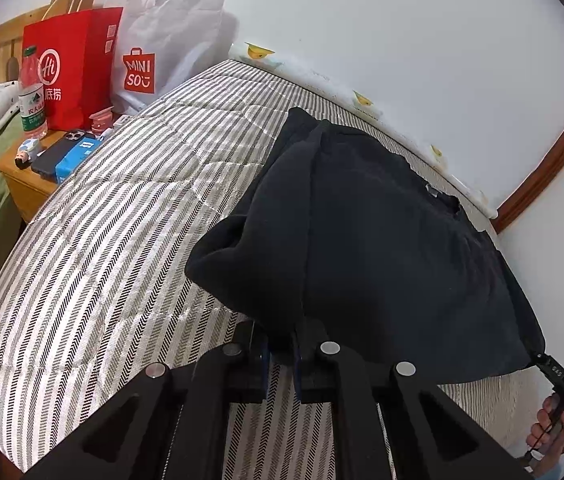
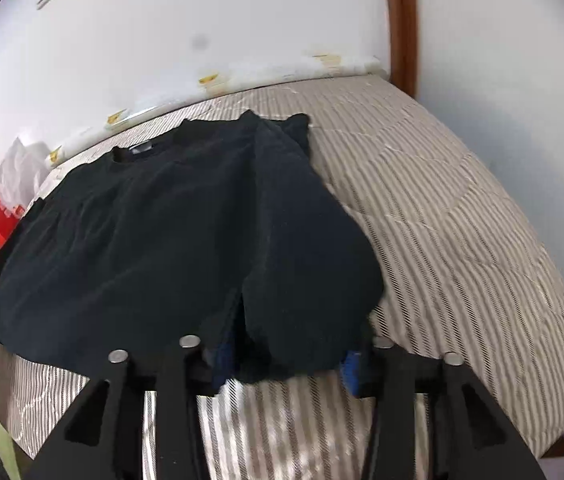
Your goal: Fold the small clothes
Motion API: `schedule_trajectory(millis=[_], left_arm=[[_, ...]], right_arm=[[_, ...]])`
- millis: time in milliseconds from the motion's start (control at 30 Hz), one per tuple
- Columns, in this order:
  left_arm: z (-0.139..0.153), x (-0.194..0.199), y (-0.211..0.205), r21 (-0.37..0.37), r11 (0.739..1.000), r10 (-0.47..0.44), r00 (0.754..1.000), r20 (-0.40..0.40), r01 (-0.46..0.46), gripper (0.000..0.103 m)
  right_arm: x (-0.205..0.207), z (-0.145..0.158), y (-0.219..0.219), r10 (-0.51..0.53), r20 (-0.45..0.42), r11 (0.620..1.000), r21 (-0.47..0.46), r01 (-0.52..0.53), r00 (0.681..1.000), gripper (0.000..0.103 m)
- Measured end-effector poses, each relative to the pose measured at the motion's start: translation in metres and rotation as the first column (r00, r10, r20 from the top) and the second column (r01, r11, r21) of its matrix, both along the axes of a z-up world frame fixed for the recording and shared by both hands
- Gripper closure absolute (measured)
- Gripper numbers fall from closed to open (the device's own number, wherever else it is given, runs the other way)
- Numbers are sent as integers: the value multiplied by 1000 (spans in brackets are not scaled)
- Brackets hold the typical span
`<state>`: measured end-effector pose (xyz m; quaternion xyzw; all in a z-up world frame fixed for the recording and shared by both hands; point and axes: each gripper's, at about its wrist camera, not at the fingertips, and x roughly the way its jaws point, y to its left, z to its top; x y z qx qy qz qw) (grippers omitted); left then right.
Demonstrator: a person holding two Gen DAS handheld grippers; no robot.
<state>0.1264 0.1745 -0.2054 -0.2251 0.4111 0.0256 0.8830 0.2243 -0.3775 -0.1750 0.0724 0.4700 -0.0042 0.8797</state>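
Observation:
A black t-shirt [image 1: 382,240] lies on the striped mattress [image 1: 121,240], collar toward the wall, both side edges folded inward. My left gripper [image 1: 282,350] is shut on the shirt's hem at its left folded edge. In the right wrist view the same shirt [image 2: 161,240] spreads ahead, and my right gripper [image 2: 286,364] stands wide open with the hem of the right fold draped between its blue pads [image 2: 350,372]. The right gripper also shows in the left wrist view [image 1: 562,376], at the shirt's right hem corner, held by a hand.
A wooden nightstand [image 1: 25,184] left of the bed carries a red bag [image 1: 73,64], a white Miniso bag [image 1: 161,48], a water bottle [image 1: 33,96] and a phone [image 1: 55,156]. A white wall [image 2: 201,20] runs along the far mattress edge. A brown door frame [image 2: 402,20] stands at the right.

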Motion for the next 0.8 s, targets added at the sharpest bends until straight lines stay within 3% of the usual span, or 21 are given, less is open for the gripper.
schedule_trajectory(millis=[100,233,333,433,500,633,800], left_arm=[[-3,2,2,-10,1000,-15,1000,-4,15,93],[-9,2,7,-55,998,-22,1000,-2,22,90],[-12,0,9,-95,995,-30,1000,6,30,84],[-19,-5,9,-199,978,-58,998,22,61,71],[-24,-8,7,-250,965,-70,997,31,76,68],[-24,-11,1,-239,969,-60,997,51,70,68],[-25,1,3,-273,961,-32,998,52,45,68]], right_arm=[[-11,12,-6,-38,21,999,-25,38,999,51],[-15,41,4,-79,89,980,-178,94,993,51],[-11,61,20,-59,141,984,-160,81,988,50],[3,67,56,31,153,990,-138,-9,988,50],[15,61,85,96,143,989,-124,-79,985,50],[42,33,151,231,97,968,-123,-218,968,50],[67,-5,201,299,17,948,-117,-295,954,50]])
